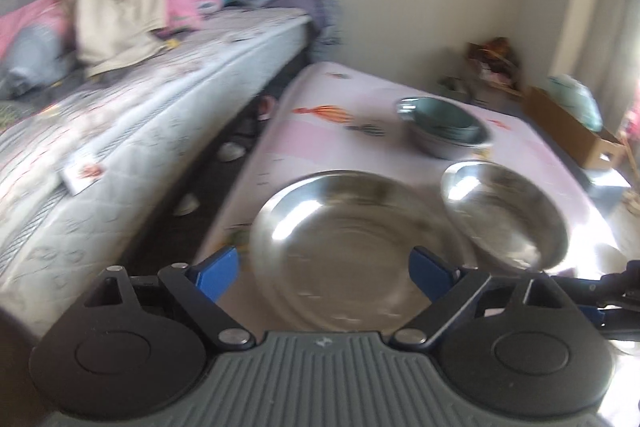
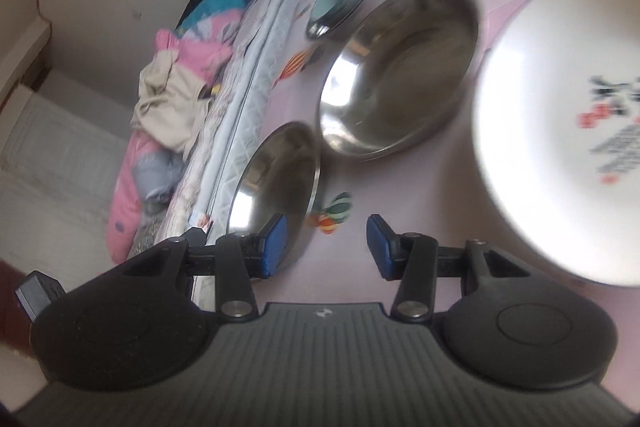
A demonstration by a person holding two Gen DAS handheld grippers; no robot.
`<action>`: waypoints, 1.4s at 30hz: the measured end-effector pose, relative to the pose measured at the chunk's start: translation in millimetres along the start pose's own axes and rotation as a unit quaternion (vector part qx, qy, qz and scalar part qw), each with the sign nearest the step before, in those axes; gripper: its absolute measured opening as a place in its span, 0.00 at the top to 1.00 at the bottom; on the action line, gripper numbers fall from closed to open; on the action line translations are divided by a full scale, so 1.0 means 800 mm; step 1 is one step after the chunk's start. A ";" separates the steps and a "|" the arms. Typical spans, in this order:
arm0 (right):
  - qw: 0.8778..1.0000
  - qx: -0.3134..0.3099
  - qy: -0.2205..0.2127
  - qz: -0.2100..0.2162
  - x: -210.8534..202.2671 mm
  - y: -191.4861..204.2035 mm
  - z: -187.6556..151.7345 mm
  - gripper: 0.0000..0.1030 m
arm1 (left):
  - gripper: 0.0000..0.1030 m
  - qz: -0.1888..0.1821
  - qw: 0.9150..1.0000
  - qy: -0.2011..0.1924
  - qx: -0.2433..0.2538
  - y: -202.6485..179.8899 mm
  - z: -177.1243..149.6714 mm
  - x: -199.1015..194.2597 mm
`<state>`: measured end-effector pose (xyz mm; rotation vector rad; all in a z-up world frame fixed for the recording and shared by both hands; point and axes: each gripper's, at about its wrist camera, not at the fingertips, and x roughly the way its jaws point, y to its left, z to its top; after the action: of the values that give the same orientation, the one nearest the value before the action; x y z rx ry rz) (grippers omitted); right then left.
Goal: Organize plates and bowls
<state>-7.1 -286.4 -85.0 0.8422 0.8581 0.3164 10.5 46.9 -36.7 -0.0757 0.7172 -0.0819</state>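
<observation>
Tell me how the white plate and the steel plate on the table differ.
The white plate is glossy white with a printed red and black motif; the steel plate is bare, mirror-like metal with no print. In the right wrist view the white plate lies right of the steel bowl, while the steel plate lies left of it, nearer the bed. Both are round, empty and rest flat on the pink tablecloth.

White plate (image 2: 560, 115): right portion cut off by the frame edge in the right wrist view, its printed motif smeared by motion blur and unreadable. Stacked bowls (image 1: 444, 127) at the far end of the worktop (image 1: 320, 115): blurred, number of pieces cannot be told. Small pale items (image 1: 230, 151) on the floor beneath the bed (image 1: 160, 107): partly hidden and indistinct.
</observation>
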 end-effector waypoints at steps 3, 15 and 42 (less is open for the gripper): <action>1.000 -0.020 0.012 -0.009 0.036 0.024 0.005 0.57 | 0.20 0.010 1.000 0.015 -0.026 0.027 -0.002 0.014; 0.996 -0.050 -0.006 -0.077 0.105 0.045 0.010 0.64 | 0.61 0.010 0.996 0.057 -0.069 0.066 0.004 0.075; 0.994 -0.059 0.006 -0.097 0.121 0.039 0.010 0.93 | 0.88 -0.029 0.992 0.099 -0.074 0.072 0.006 0.088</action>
<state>62.8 -216.3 -110.4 0.6427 0.9158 0.1994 69.5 97.4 -84.8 -0.2324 0.9194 -0.0921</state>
